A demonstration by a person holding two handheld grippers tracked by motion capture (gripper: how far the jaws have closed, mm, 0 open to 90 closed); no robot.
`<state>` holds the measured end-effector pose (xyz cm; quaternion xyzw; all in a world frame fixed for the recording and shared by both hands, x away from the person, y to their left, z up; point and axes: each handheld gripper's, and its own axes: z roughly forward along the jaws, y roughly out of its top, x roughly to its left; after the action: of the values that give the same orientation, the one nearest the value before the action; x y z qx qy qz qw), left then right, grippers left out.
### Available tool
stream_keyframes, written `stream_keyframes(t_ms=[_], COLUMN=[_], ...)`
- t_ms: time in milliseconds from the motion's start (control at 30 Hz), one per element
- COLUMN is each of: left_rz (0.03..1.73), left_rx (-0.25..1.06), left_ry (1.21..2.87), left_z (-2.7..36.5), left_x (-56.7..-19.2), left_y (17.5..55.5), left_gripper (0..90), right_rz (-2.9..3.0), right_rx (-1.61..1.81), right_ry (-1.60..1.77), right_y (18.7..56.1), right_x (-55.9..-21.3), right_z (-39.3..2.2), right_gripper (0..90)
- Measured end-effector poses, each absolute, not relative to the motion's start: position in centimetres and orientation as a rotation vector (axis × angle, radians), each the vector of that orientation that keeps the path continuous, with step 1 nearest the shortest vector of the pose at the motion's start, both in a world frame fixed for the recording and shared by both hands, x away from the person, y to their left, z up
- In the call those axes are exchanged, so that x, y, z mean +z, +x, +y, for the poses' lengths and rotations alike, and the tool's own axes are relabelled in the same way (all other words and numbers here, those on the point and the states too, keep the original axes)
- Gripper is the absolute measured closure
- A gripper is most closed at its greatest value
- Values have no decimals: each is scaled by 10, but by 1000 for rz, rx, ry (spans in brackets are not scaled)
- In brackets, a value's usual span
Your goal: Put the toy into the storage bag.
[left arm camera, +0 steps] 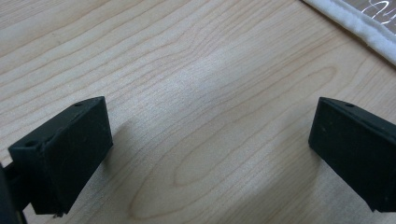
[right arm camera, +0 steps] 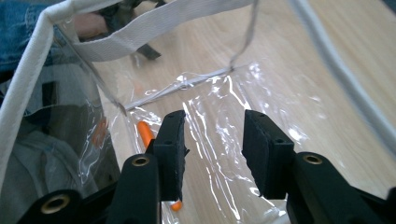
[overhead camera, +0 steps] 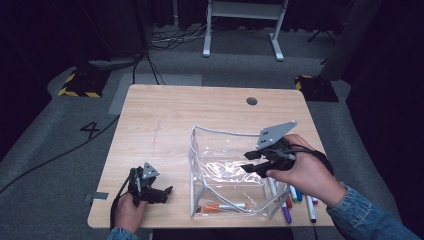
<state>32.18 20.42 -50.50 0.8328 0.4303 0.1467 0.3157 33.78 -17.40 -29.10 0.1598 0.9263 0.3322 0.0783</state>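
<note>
A clear plastic pouch (overhead camera: pixel 193 165) with white trim stands open on the wooden table (overhead camera: pixel 160 115). An orange marker (overhead camera: pixel 224 206) lies inside it along the near wall; in the right gripper view the marker (right arm camera: pixel 144 133) shows beyond the left jaw. My right gripper (overhead camera: pixel 248 162) hovers over the pouch's right side, open, its jaws (right arm camera: pixel 212 123) pointing down into the pouch (right arm camera: pixel 140 32) with nothing between them. My left gripper (overhead camera: pixel 167 192) rests low at the table's front left, open over bare wood (left arm camera: pixel 210 130), a little left of the pouch's white edge (left arm camera: pixel 359 25).
Several loose markers (overhead camera: pixel 295 197) lie on the table just right of the pouch, under my right hand. A round cable hole (overhead camera: pixel 252 101) sits near the table's far edge. Cables and a white desk frame (overhead camera: pixel 242 20) are on the floor beyond.
</note>
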Motion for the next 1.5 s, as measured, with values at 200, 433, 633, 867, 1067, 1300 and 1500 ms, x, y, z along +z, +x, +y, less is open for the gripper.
stream_keyframes(t_ms=[200, 433, 633, 867, 1067, 1300, 1500], left_rz=[1151, 1147, 1146, 1147, 1147, 1146, 1146], left_rx=[395, 399, 401, 399, 401, 402, 400], left_ry=[2181, 2181, 2182, 2182, 2183, 2183, 2182], left_z=[202, 203, 203, 203, 203, 203, 203], left_x=[-505, -505, -505, -505, -505, -505, -505], left_y=[321, 322, 322, 322, 322, 322, 322], left_gripper=[0, 0, 0, 0, 0, 0, 0], right_rz=[2695, 2601, 2509, 2439, 2366, 2348, 2370], right_rx=[1043, 1059, 1012, 942, 864, 729, 681], right_ry=[587, 744, 887, 1038, 1181, 1363, 1469], right_y=[334, 331, 334, 341, 343, 341, 340], right_x=[-281, -279, -285, -304, -330, -382, -421], right_z=[-213, -267, -315, -360, -396, -432, -444], right_gripper=[597, 595, 597, 597, 606, 622, 622])
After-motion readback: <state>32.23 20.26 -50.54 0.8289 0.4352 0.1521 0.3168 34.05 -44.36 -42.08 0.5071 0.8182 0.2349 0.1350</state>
